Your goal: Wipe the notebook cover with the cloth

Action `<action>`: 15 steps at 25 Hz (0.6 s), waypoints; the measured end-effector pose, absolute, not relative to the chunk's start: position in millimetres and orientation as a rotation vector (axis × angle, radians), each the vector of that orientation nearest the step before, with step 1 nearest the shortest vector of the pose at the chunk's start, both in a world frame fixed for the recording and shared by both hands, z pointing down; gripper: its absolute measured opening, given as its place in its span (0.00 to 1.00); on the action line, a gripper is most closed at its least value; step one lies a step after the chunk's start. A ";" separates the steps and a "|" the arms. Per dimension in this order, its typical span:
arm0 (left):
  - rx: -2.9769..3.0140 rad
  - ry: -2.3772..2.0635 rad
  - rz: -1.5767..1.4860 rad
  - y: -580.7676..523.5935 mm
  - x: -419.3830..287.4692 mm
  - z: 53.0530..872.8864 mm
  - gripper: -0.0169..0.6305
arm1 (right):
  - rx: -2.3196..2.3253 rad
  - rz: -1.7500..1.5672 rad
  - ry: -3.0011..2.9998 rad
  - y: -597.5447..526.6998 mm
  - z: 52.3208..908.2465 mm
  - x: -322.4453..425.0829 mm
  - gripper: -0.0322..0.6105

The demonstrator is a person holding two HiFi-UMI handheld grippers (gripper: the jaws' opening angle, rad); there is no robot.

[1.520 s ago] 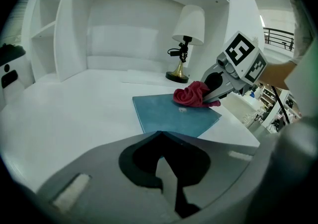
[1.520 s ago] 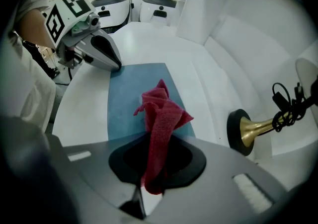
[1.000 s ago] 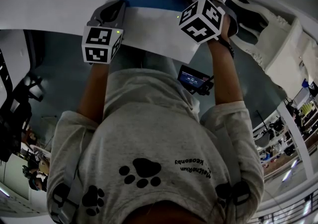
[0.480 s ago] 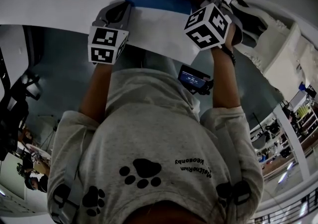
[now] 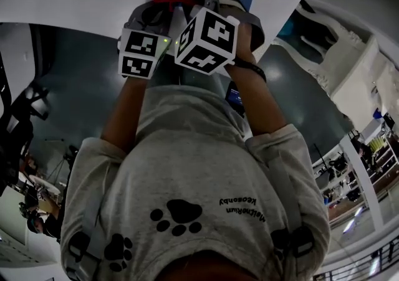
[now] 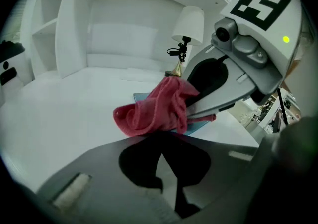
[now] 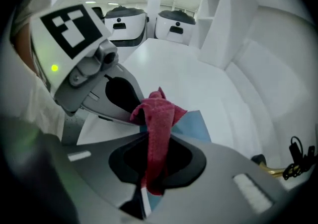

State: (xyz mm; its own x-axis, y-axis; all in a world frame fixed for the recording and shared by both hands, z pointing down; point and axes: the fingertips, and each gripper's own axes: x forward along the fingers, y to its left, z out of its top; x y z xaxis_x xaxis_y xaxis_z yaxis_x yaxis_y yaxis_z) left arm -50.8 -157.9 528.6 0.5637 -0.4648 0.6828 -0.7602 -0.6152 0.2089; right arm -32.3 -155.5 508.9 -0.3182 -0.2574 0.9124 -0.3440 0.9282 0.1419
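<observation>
Right gripper view shows the right gripper (image 7: 157,136) with its jaws closed on the red cloth (image 7: 158,111). A strip of the cloth runs down between the jaws and a bunched end stands up past the tips. Right at that bunched end sit the tips of the left gripper (image 7: 130,116), reaching in from the left with its marker cube above. In the left gripper view its own jaws are together at the tips and the cloth lies bunched right against them; whether they pinch a fold of it cannot be told. Behind and below the cloth lies the blue notebook (image 7: 198,124), flat on the white table (image 7: 198,69); only one corner shows past the cloth, and I cannot tell whether the cloth touches the cover. From the head view the two cubes sit side by side, nearly touching, with the cloth just ahead of them and the notebook at the frame's top, to their right. Farther back on the table stands a lamp (image 6: 187,27), with white shelves (image 6: 64,24) along the wall.
</observation>
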 end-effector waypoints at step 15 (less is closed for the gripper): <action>2.298 -0.987 0.795 -157.9 -57.5 528.2 0.03 | 0.400 0.101 -1.867 -145.7 527.9 -3.2 0.12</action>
State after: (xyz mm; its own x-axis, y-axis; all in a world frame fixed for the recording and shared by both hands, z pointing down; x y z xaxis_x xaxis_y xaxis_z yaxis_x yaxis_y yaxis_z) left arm -57.5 -157.9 528.2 0.5640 -0.4662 0.6815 -0.7655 -0.6048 0.2198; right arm -3.2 -145.7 527.9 -0.2760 -0.2229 0.9350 -0.3228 0.9377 0.1282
